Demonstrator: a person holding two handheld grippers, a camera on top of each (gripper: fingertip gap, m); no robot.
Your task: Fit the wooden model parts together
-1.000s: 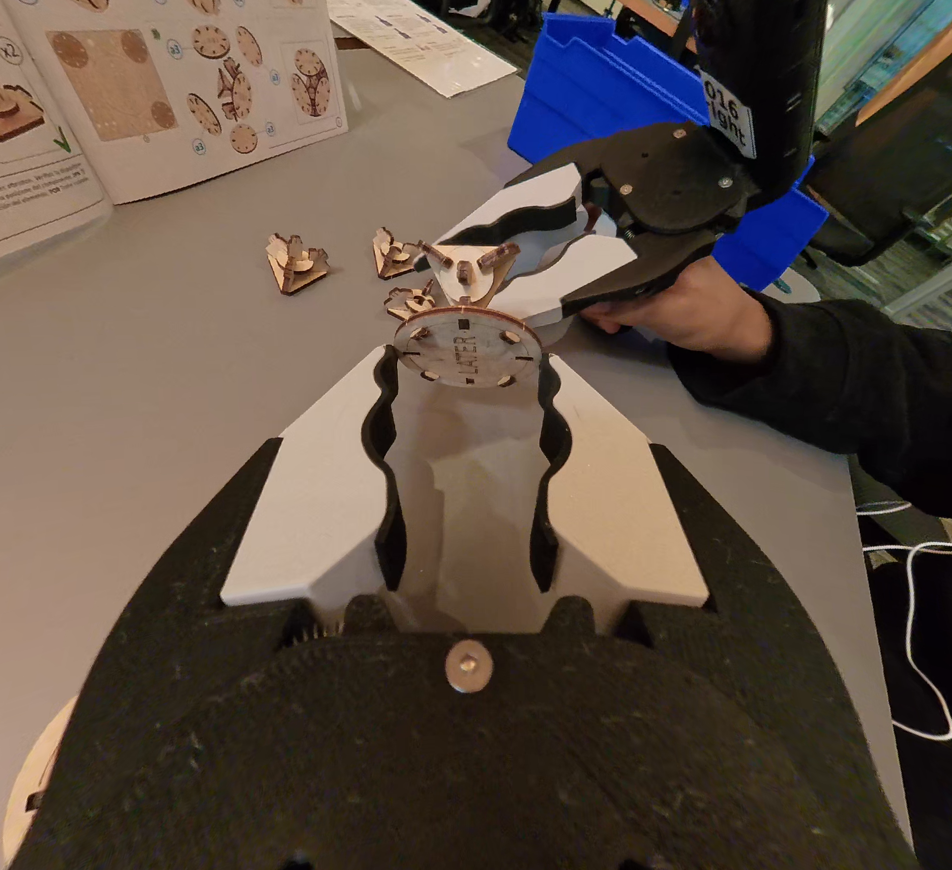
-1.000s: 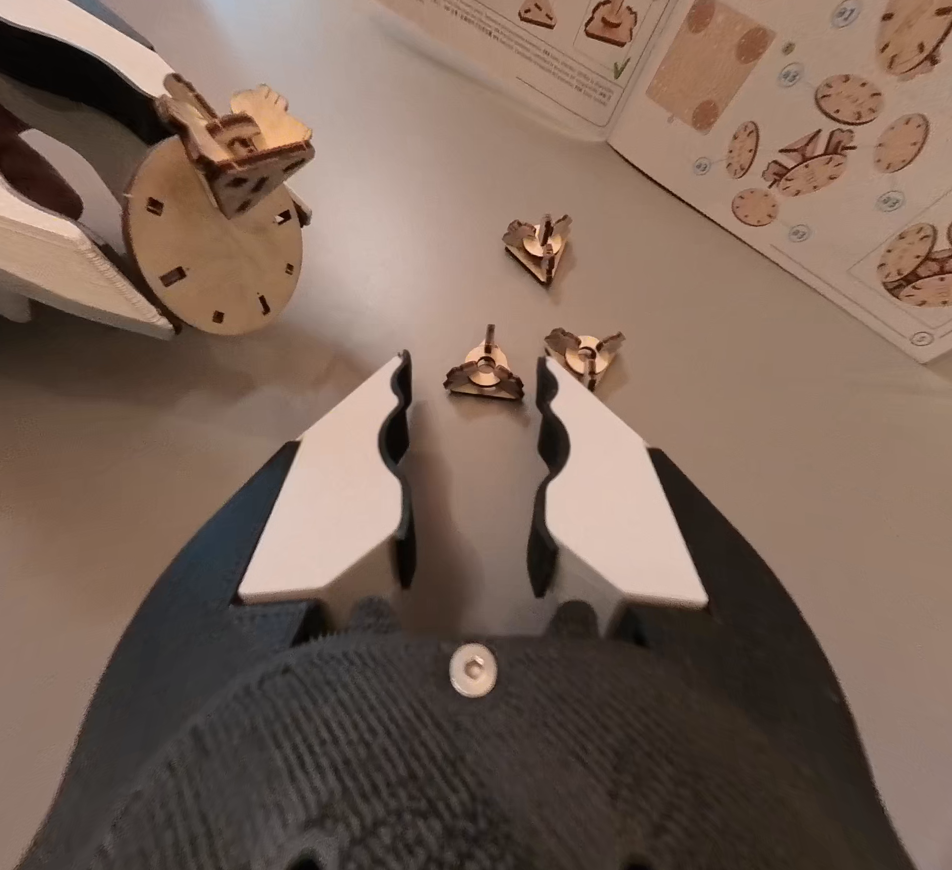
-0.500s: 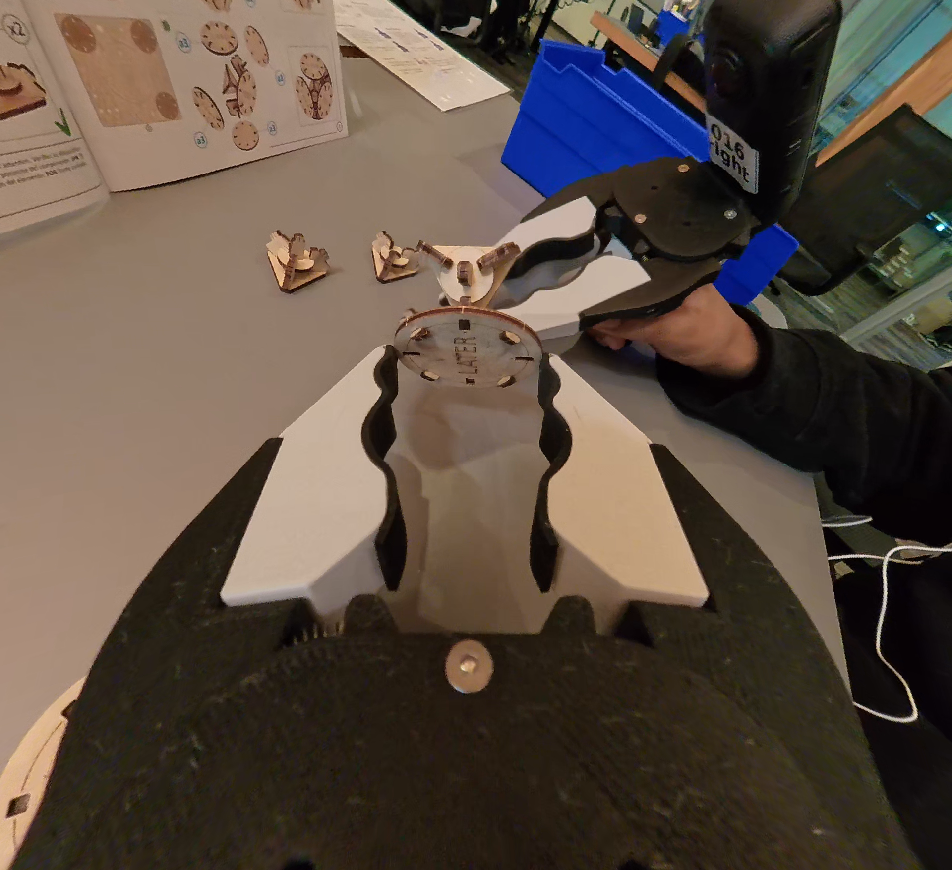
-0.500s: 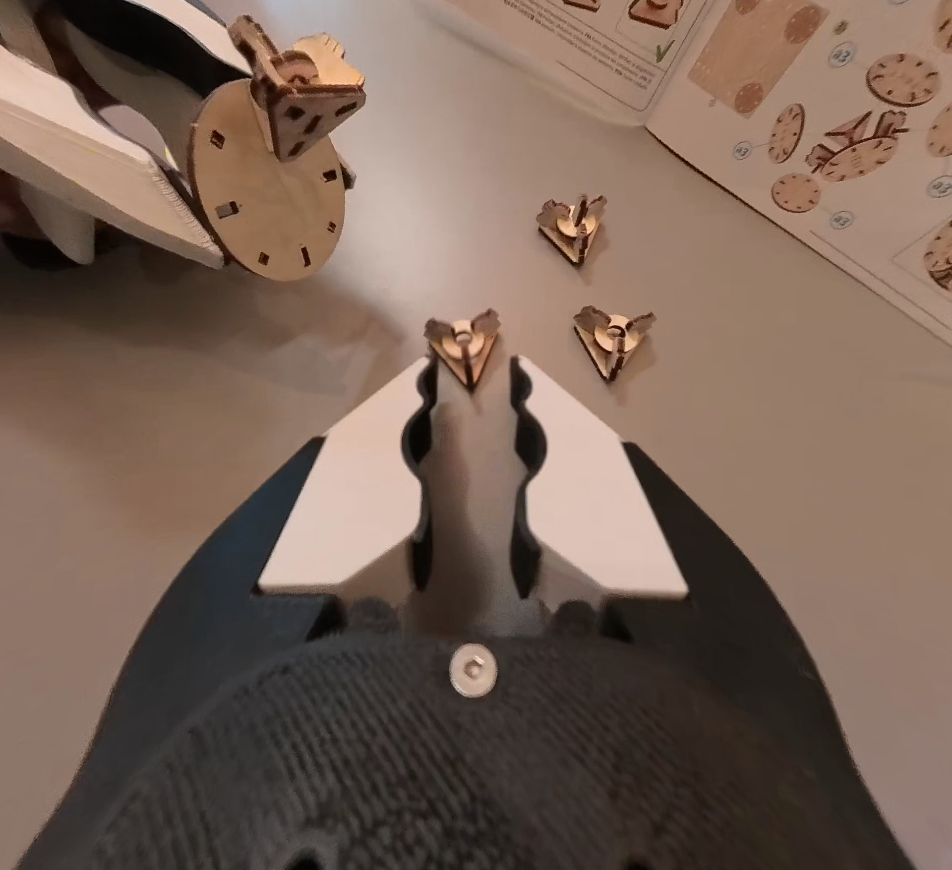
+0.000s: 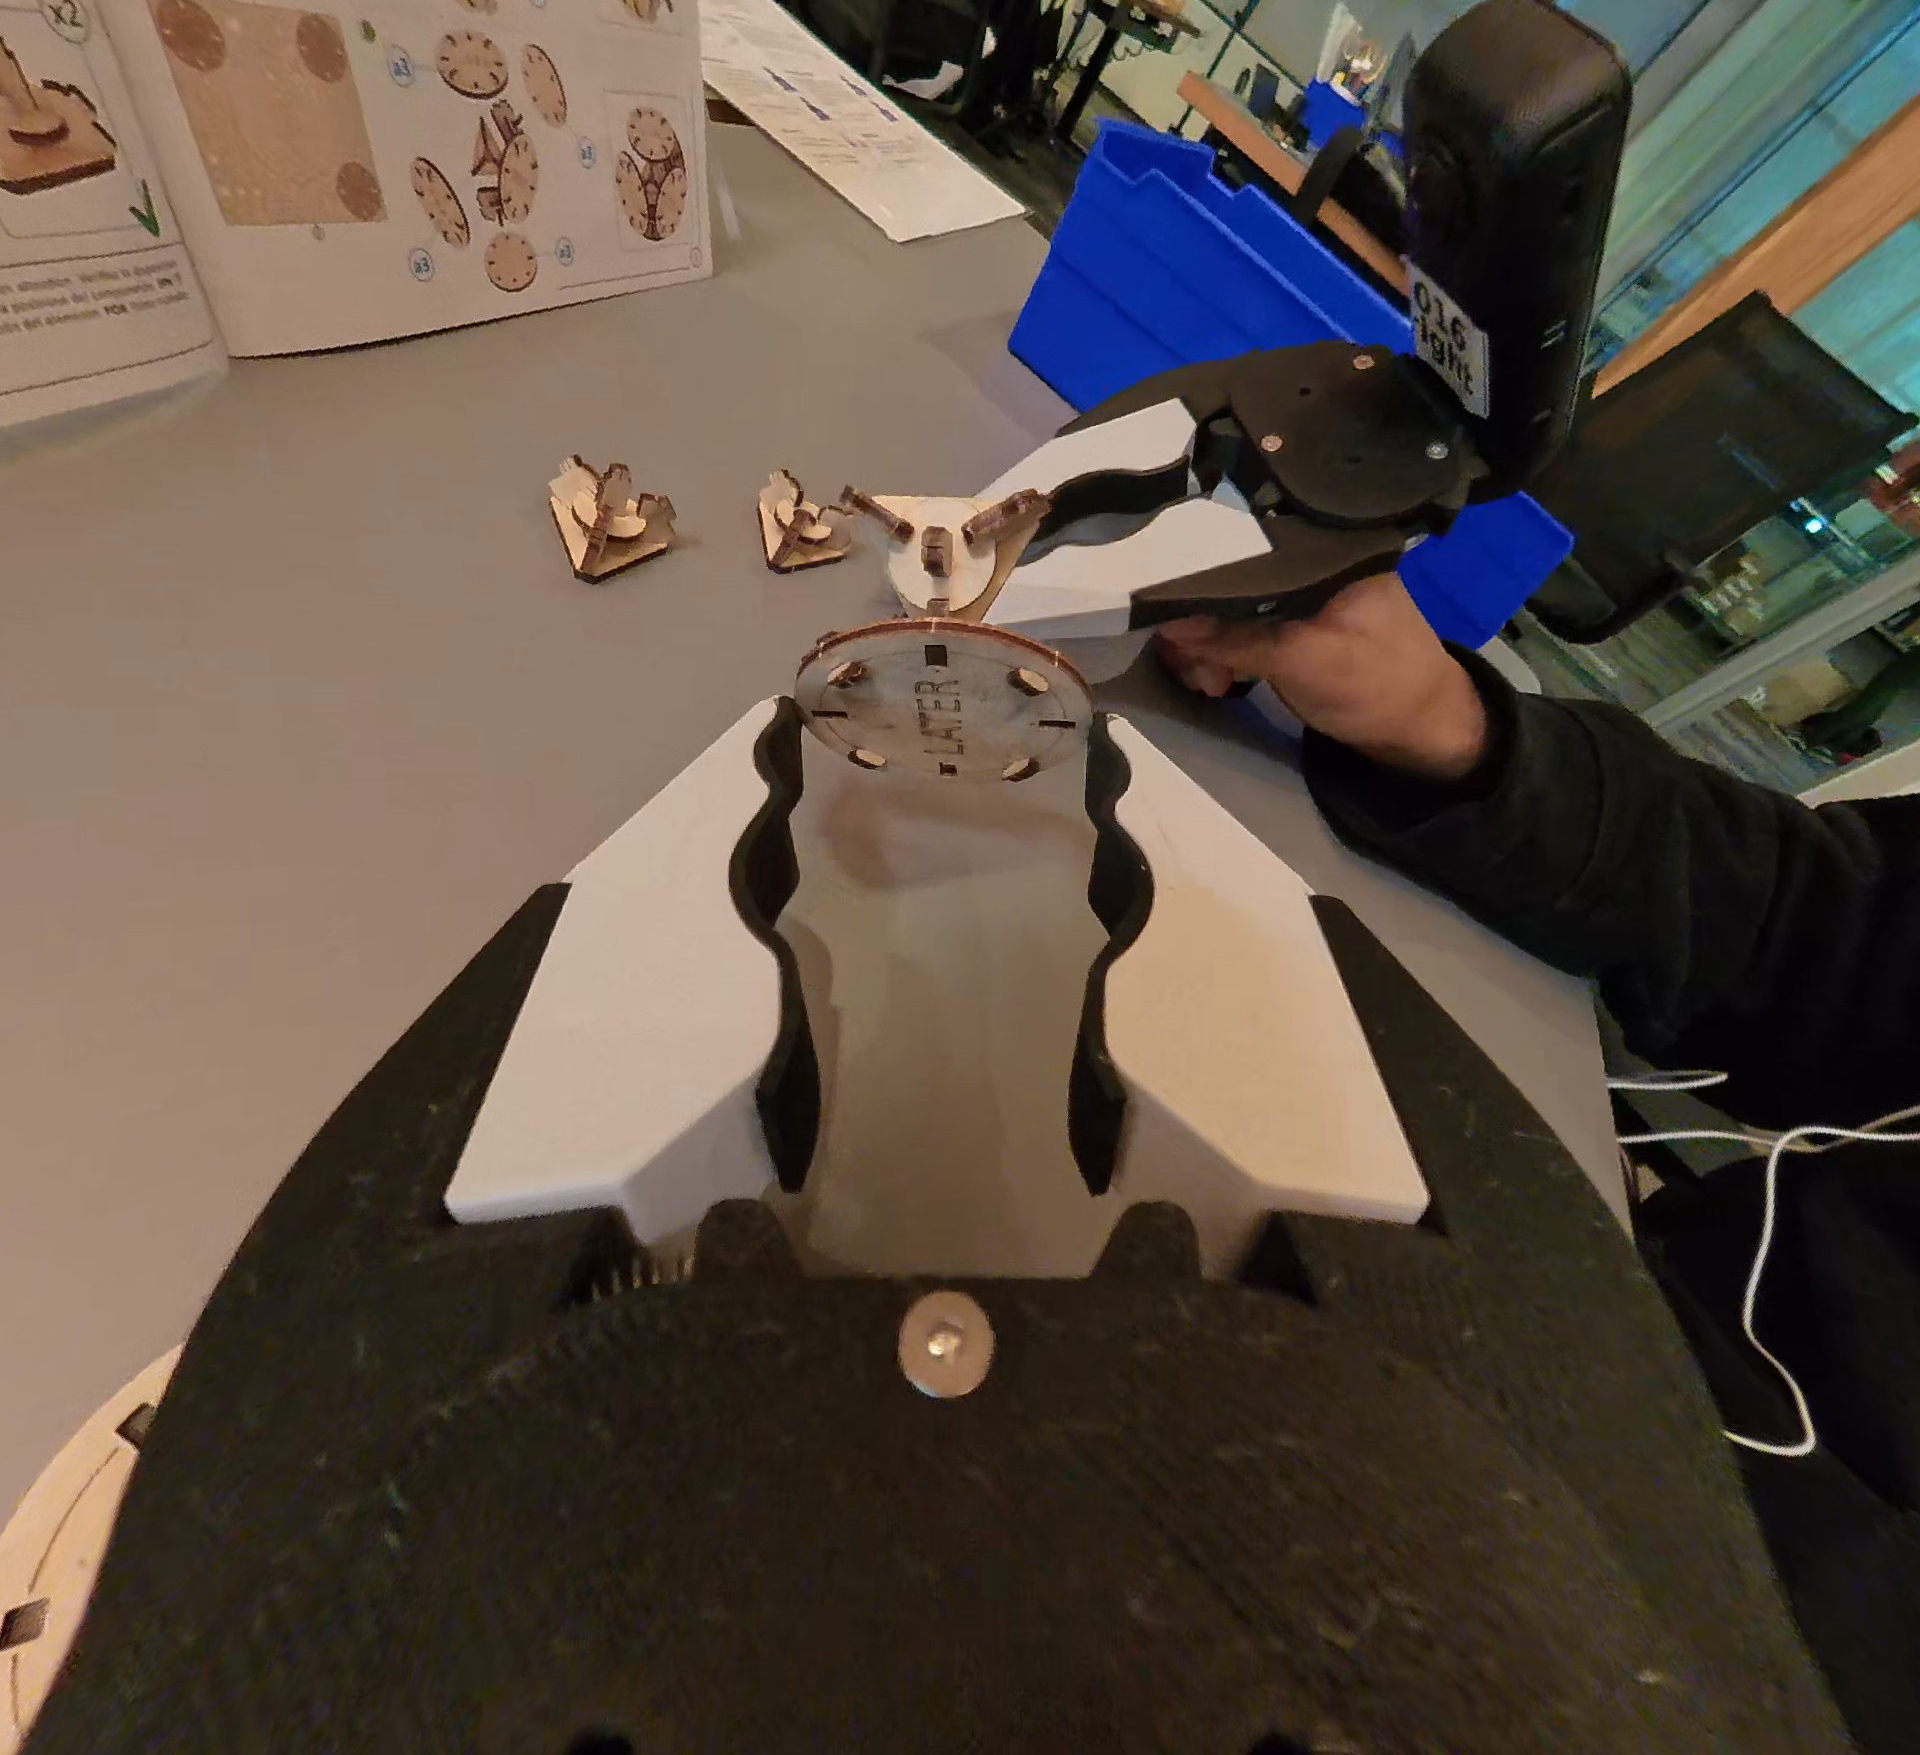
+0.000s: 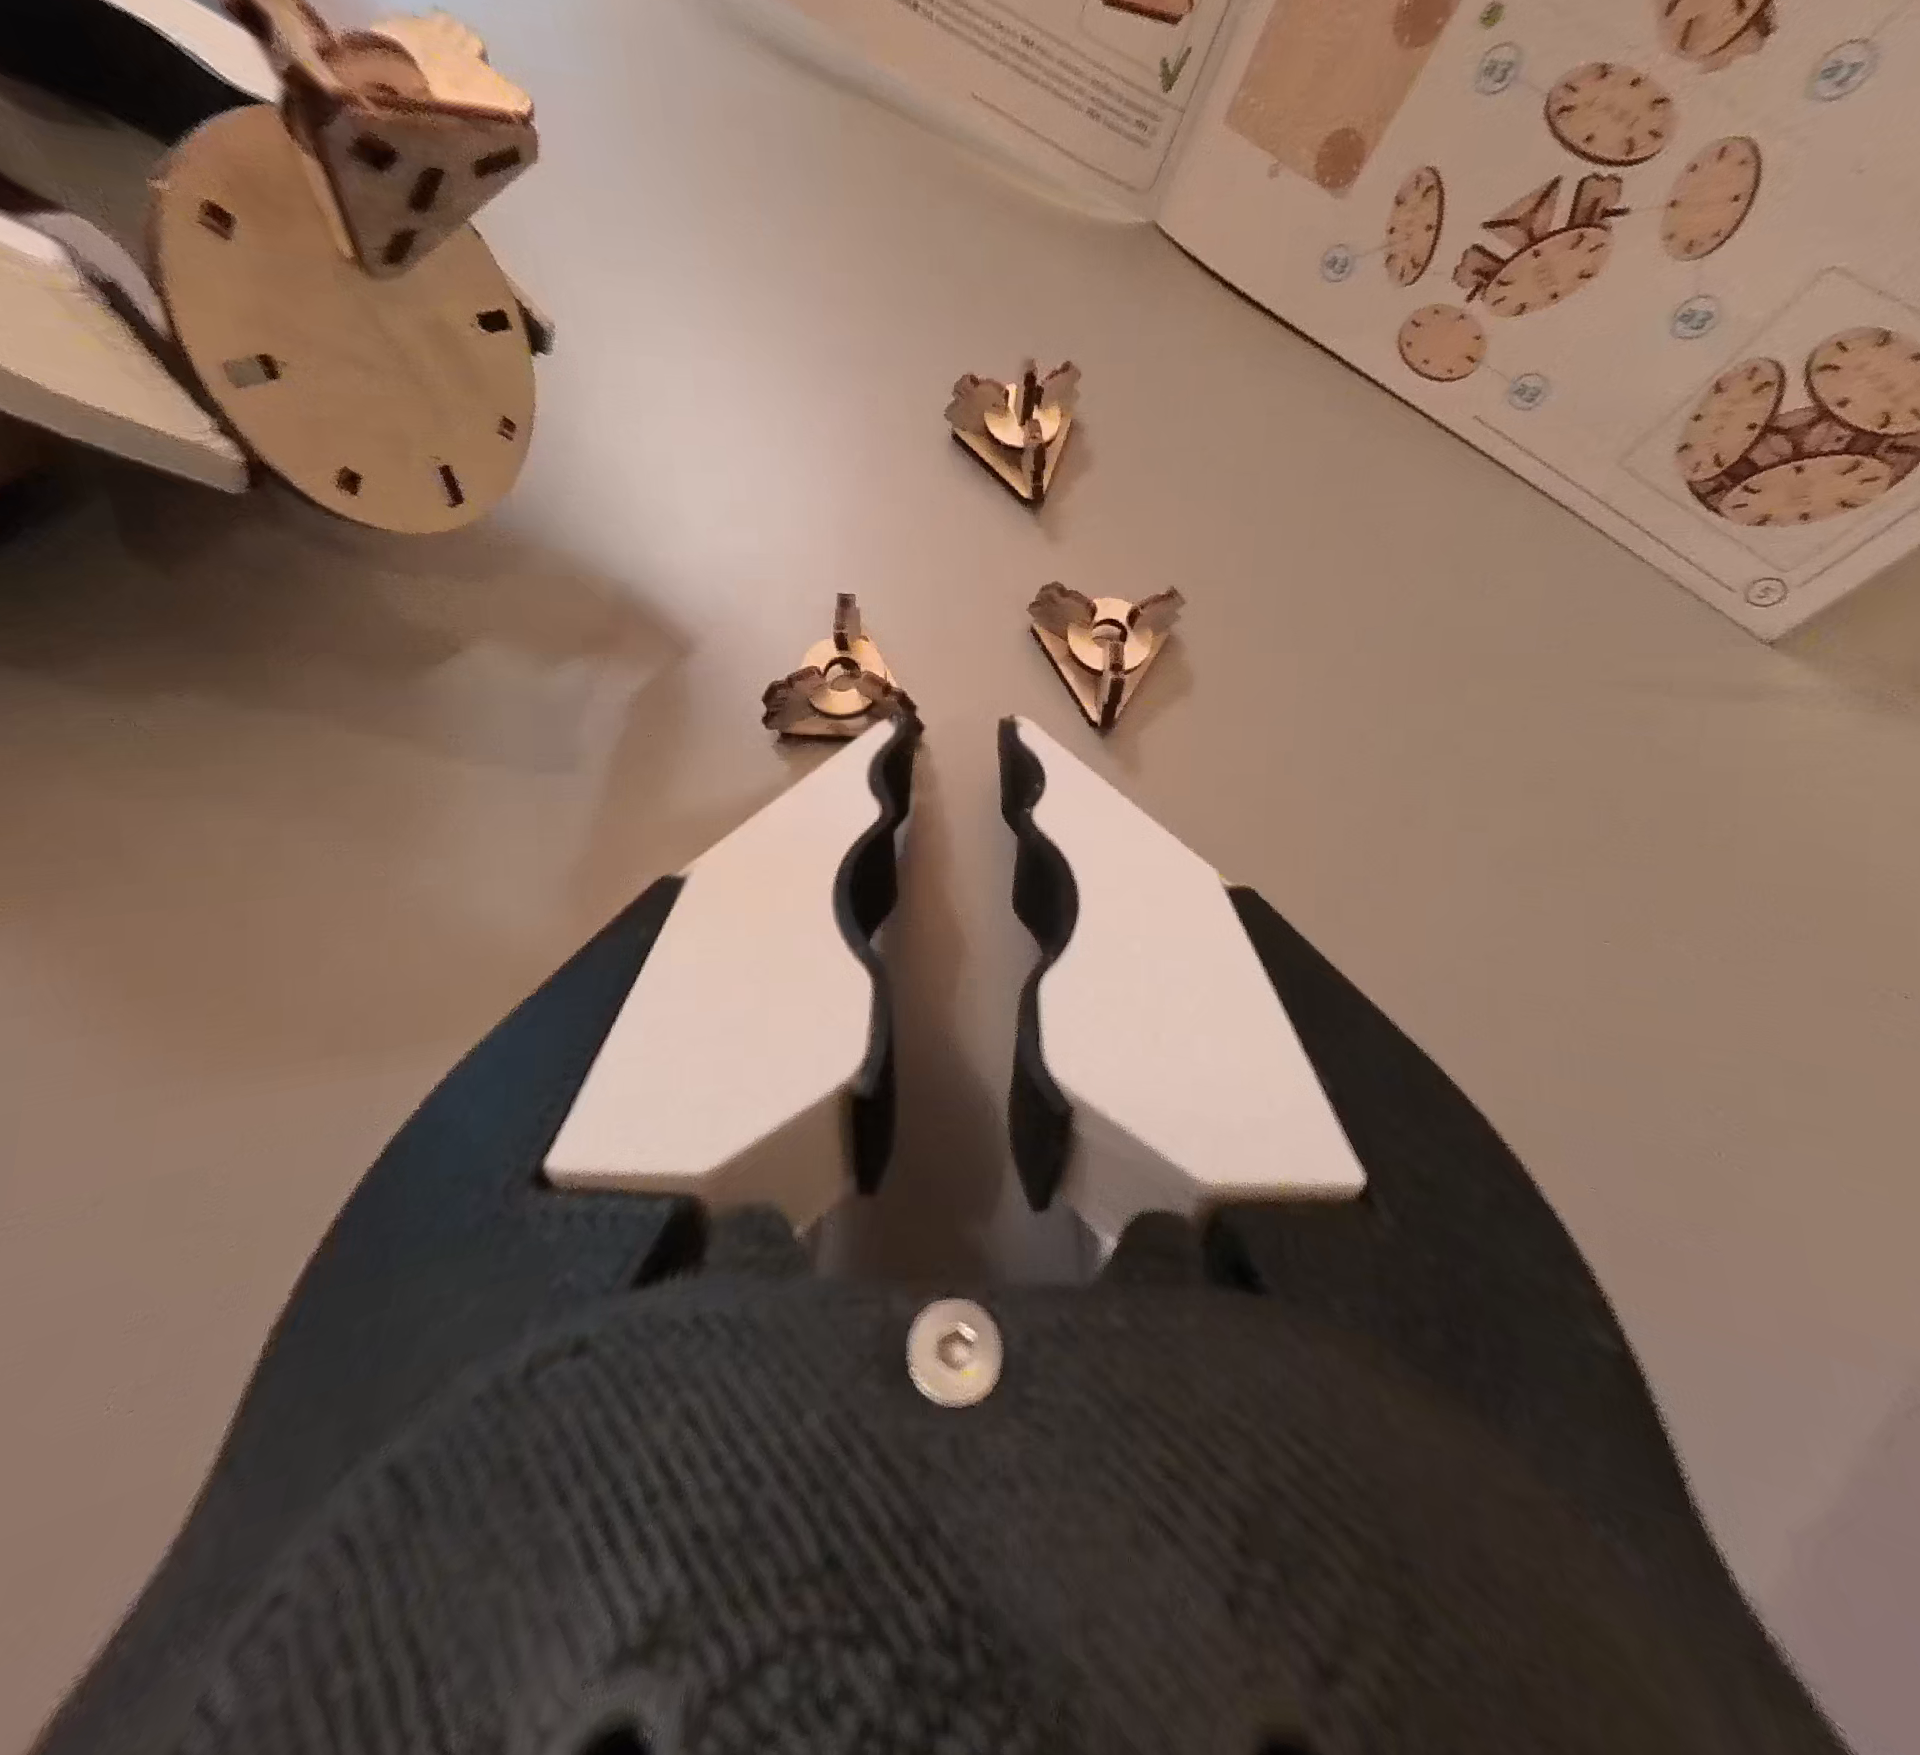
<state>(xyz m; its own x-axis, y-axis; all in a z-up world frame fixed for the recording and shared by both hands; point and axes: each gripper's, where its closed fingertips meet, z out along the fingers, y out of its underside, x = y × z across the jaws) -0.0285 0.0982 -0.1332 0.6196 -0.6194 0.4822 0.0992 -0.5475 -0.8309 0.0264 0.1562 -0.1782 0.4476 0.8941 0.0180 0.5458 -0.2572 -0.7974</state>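
Left wrist view: the left gripper [image 5: 940,729] clamps a round pale plywood disc [image 5: 943,703] by its edges, slotted, with a triangular wooden piece [image 5: 940,562] fitted on its far face, held above the grey table [image 5: 260,666]. The right gripper [image 6: 956,734], gripped by a hand [image 5: 1340,656], points down at the table, fingers narrowly apart and empty; its left fingertip [image 6: 883,749] is just beside a small triangular wooden assembly [image 6: 836,682]. Since a second ago these fingers have narrowed and that assembly lies outside them.
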